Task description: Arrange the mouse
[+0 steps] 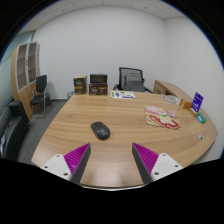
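1. Left: a tall shelf unit stands against the wall, with a dark chair beside it, past the table's left end.
2. Centre: the wooden table spans the view. The black mouse rests on it, ahead of the fingers and clear of both, a little to the left.
3. Gripper: released, its 2 magenta pads spread wide, nothing between them.
4. Right: a colourful packet lies on the table beyond the right finger; a purple sign stands near the far right edge.
5. Back: an office chair sits behind the table.
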{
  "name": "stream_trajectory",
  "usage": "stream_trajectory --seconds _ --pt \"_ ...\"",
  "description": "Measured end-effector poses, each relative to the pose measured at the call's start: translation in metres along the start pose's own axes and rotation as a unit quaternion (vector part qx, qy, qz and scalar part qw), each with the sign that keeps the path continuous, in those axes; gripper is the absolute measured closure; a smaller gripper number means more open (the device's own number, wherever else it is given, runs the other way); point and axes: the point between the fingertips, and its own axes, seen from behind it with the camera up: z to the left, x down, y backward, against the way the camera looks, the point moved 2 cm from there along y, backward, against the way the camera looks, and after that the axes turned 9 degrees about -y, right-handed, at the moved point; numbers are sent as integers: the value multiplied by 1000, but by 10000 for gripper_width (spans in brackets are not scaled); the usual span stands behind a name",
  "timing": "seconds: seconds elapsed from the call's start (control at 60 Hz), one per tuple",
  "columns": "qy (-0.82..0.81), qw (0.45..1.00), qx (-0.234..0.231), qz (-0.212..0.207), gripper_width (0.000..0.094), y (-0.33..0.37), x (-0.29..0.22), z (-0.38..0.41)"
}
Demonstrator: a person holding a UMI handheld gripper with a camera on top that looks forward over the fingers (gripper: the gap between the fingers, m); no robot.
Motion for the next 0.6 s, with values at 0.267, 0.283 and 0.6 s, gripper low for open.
stream_trajectory --seconds 0.267,0.283,0.6 --pt "24 1000 1 -13 68 -66 11 34" --pt "26 1000 2 -14 69 -70 11 35" --pt "31 999 6 -9 68 -147 12 41"
